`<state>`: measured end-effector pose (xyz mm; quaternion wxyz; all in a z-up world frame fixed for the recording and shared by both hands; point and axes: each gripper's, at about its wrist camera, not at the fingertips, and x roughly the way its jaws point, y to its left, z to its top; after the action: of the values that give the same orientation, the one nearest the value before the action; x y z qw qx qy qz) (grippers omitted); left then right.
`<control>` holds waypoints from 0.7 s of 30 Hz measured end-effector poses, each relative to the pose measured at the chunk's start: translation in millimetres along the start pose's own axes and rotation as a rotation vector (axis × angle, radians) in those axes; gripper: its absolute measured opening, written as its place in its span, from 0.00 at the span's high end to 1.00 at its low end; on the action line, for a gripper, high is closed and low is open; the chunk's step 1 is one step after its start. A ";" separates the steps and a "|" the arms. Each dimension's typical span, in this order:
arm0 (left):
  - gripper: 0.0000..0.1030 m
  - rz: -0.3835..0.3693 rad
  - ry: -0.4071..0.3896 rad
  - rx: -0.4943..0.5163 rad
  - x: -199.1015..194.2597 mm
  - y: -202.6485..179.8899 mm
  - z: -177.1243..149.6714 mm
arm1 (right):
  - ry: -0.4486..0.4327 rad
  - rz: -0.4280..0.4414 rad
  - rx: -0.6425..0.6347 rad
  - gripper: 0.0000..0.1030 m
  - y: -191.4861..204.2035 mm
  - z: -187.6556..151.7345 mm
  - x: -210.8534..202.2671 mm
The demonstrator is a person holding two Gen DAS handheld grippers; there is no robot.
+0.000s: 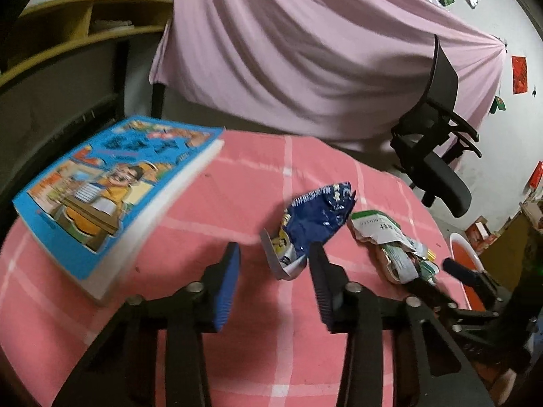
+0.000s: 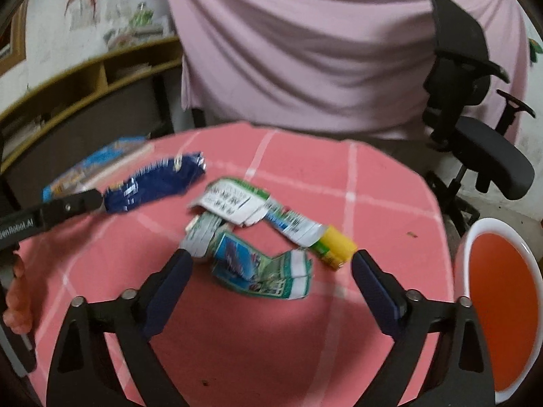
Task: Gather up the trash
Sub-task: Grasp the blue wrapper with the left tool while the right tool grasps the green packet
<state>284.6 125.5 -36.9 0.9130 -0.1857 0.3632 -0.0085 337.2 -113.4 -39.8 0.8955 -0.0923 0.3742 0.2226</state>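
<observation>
A crumpled dark blue snack wrapper lies on the pink checked tablecloth, just ahead and right of my open, empty left gripper; its right fingertip nearly touches the wrapper's edge. The wrapper also shows in the right wrist view. A pile of torn green and white cartons with a yellow end lies between the wide-open jaws of my right gripper. The pile also shows in the left wrist view. The right gripper is empty.
A thick blue picture book lies at the table's left. A white bin with an orange liner stands right of the table. A black office chair and a pink-draped table stand behind. A wooden shelf is at far left.
</observation>
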 end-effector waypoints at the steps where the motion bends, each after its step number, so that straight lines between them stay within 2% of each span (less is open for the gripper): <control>1: 0.72 -0.004 0.008 -0.004 1.5 -0.4 0.5 | 0.017 0.005 -0.002 0.16 0.5 -0.4 3.0; 3: 0.81 -0.009 0.017 -0.006 2.6 -1.8 0.3 | 0.032 0.010 0.005 0.17 -1.5 -1.2 5.1; 4: 0.84 -0.009 0.018 -0.004 2.3 -2.3 0.3 | 0.037 0.017 0.011 0.22 -2.7 -1.6 5.5; 5: 0.84 -0.010 0.016 -0.001 2.0 -3.4 0.4 | 0.043 0.028 0.018 0.32 -3.4 -2.3 6.4; 6: 0.84 -0.012 0.011 0.001 1.4 -4.7 0.4 | 0.049 0.037 0.026 0.36 -5.0 -2.6 7.2; 12: 0.86 -0.014 -0.040 0.018 -6.7 -9.7 -2.6 | 0.047 0.063 0.054 0.38 -10.6 -3.4 3.9; 21: 0.87 -0.023 -0.185 0.054 -34.7 -19.9 -12.5 | -0.031 0.089 0.100 0.41 -14.0 -10.3 -15.5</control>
<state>253.1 108.1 -15.5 0.9472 -0.1650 0.2747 -0.0117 327.7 -134.4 -36.0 0.8939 -0.0275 0.3748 0.2445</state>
